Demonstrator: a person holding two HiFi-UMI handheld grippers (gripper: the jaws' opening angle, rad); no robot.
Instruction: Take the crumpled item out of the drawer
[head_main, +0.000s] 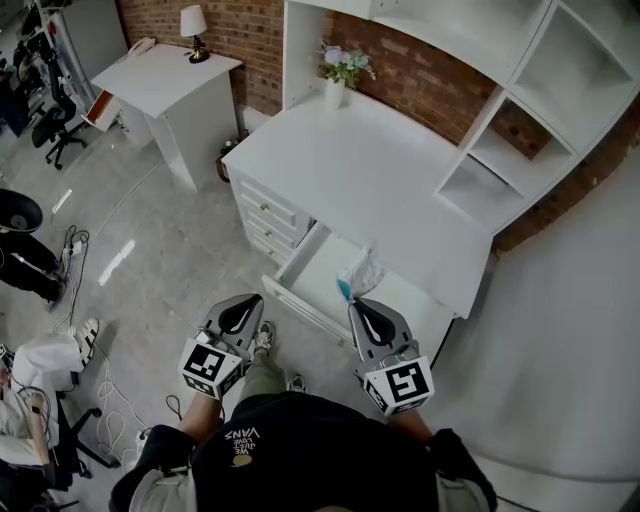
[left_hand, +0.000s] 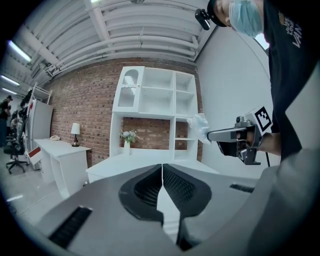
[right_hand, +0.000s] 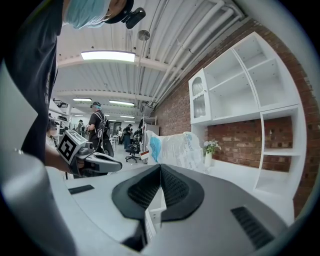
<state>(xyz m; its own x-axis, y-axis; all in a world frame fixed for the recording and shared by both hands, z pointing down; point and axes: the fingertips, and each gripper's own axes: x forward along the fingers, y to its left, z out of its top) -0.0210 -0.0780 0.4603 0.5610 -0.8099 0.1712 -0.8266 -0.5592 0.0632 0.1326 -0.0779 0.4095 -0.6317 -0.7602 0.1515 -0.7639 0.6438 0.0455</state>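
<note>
The crumpled item (head_main: 362, 270), a white plastic wrapper with a blue patch, hangs above the open drawer (head_main: 312, 272) of the white desk (head_main: 350, 170). My right gripper (head_main: 355, 302) is shut on its lower end. In the right gripper view the wrapper (right_hand: 172, 149) sticks up just beyond the closed jaws of the right gripper (right_hand: 159, 169). My left gripper (head_main: 255, 300) is held in front of the drawer's left corner, shut with nothing between its jaws. The left gripper view shows that gripper (left_hand: 162, 167) closed, and to its right the right gripper (left_hand: 235, 135) carrying the wrapper (left_hand: 200, 126).
Closed drawers (head_main: 265, 215) sit left of the open one. A vase of flowers (head_main: 340, 70) stands at the desk's back, with a white shelf unit (head_main: 520, 100) to the right. A small table with a lamp (head_main: 165, 75) stands at far left. Cables (head_main: 75, 245) lie on the floor.
</note>
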